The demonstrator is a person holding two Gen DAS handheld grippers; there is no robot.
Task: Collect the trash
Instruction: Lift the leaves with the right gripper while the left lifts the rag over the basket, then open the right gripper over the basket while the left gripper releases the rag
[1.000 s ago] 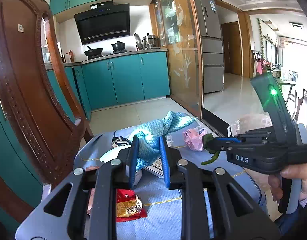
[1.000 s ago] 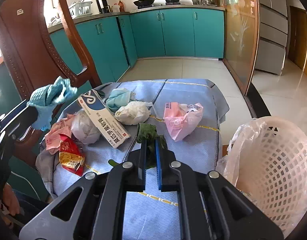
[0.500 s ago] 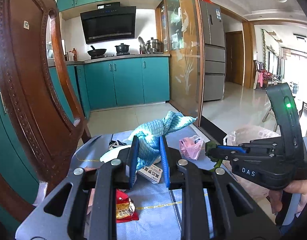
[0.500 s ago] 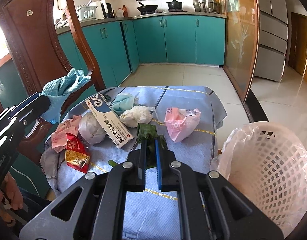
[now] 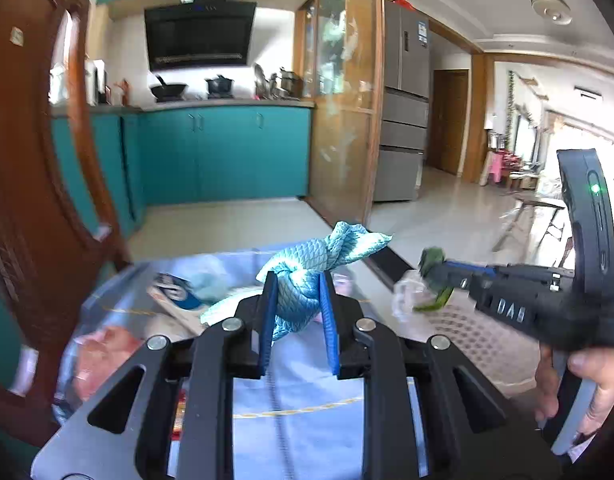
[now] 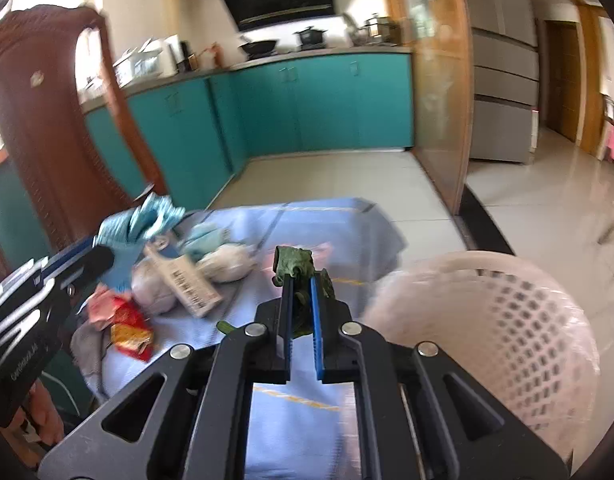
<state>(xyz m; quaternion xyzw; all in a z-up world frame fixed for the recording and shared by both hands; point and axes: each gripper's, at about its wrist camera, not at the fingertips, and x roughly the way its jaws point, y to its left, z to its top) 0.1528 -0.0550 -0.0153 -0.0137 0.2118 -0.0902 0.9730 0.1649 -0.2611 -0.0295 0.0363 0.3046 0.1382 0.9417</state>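
Note:
My left gripper [image 5: 295,280] is shut on a crumpled teal cloth [image 5: 307,272] and holds it above the blue tablecloth [image 5: 299,392]. My right gripper [image 6: 301,280] is shut on a dark green scrap [image 6: 293,262], held in the air just left of the white mesh trash basket [image 6: 507,340]. In the left wrist view the right gripper [image 5: 447,276] with the green scrap [image 5: 433,260] is over the basket [image 5: 459,320]. In the right wrist view the left gripper [image 6: 103,256] with the teal cloth [image 6: 147,216] is at the left.
On the tablecloth [image 6: 327,224] lie a white and blue box [image 6: 187,280], white wads [image 6: 227,266], a pale teal wad [image 6: 205,236], a red snack wrapper [image 6: 131,334] and pink wrappers [image 6: 101,308]. A carved wooden chair back [image 6: 47,120] stands at the left.
Both grippers have risen with their loads. The right gripper has swung right, toward the basket, and the views are blurred by motion. Both grips are unchanged.

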